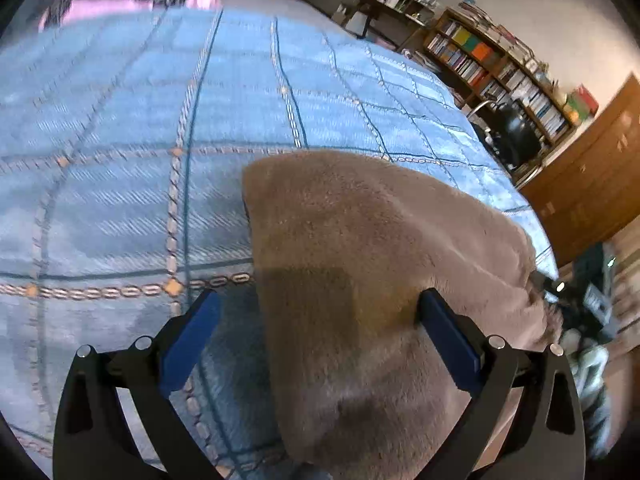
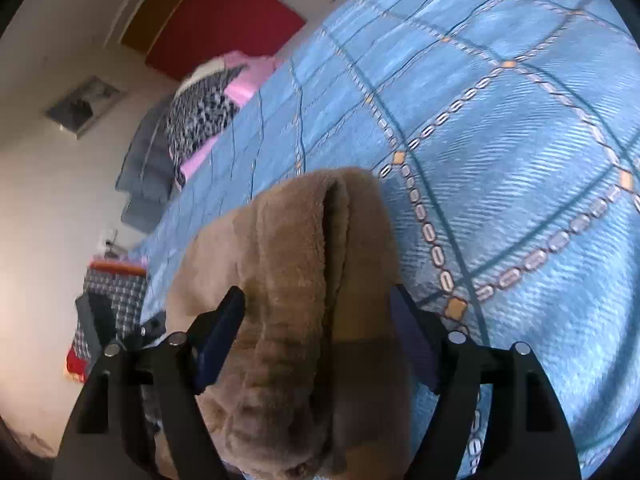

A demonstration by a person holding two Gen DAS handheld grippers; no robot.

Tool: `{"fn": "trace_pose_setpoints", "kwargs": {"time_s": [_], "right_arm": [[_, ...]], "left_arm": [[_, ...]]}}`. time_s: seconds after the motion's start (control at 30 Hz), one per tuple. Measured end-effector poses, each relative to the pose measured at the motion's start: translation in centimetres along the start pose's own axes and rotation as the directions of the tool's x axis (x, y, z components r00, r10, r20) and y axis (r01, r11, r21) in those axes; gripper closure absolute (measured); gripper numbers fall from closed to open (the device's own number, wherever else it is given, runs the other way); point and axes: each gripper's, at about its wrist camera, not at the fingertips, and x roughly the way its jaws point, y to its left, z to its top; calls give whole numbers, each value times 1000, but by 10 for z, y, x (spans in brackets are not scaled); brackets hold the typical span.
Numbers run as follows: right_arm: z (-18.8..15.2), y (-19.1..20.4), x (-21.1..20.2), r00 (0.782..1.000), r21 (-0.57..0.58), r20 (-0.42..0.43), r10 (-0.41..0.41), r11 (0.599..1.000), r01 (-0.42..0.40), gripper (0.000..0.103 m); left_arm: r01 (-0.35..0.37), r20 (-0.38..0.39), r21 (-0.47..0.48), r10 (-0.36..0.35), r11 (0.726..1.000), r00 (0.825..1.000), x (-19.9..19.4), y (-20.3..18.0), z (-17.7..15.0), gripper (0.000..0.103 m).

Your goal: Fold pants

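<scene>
Fuzzy brown pants (image 1: 380, 264) lie folded on the blue plaid bedspread (image 1: 140, 128). My left gripper (image 1: 320, 312) is open over the pants' left edge: its right finger rests over the fabric, its left finger over the bedspread. In the right wrist view the pants (image 2: 296, 264) show a thick rolled fold with a dark slit between layers. My right gripper (image 2: 320, 312) is open with its fingers on either side of that fold, not closed on it.
A pink and black-white patterned pillow (image 2: 208, 108) and grey pillows (image 2: 148, 168) lie at the bed's head. Bookshelves (image 1: 500, 64), a black chair (image 1: 516, 136) and a wooden wardrobe (image 1: 592, 168) stand beyond the bed's right side. A checkered item (image 2: 112, 296) sits beside the bed.
</scene>
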Motion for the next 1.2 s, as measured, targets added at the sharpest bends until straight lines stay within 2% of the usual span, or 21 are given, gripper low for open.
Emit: {"fn": "trace_pose_setpoints", "kwargs": {"time_s": [0.13,0.27,0.4,0.47,0.63,0.67,0.7,0.73,0.8,0.9,1.07,1.2], "right_arm": [[4,9,18,997,-79,-61,-46,996,41,19],[9,6,30,994,-91,-101,-46,995,37,17],[14,-2,42,990,-71,-139,3,997,-13,15],[14,-3,43,989,-77,-147,9,997,-21,15],[16,3,49,987,-81,-158,43,995,-56,43],[15,5,46,987,-83,-153,52,994,-65,45],[14,8,44,988,-91,-146,52,994,-65,48],[11,9,38,989,-99,-140,48,993,-62,51],[11,18,31,992,-120,-121,38,991,-53,54],[15,36,18,996,-141,-83,40,989,-51,56],[35,81,5,998,-220,-16,57,974,-59,57],[61,110,14,996,-258,18,90,963,-82,57]], "left_arm": [[60,-42,-39,-62,997,997,18,7,5,2],[108,-92,-68,-114,992,989,34,12,8,2],[190,-154,-149,-213,970,965,55,24,11,2],[218,-168,-160,-244,963,955,62,26,13,2],[271,-173,-143,-293,952,940,74,17,17,6],[297,-176,-138,-318,945,932,76,12,18,23],[323,-179,-143,-345,936,921,77,9,18,29],[313,-171,-136,-334,940,927,75,5,20,32],[305,-153,-103,-318,947,936,70,-2,24,44],[311,-133,-70,-317,948,939,60,-10,33,52],[293,-31,2,-293,956,956,27,-12,66,53],[293,52,27,-294,956,954,2,1,104,53]]}}
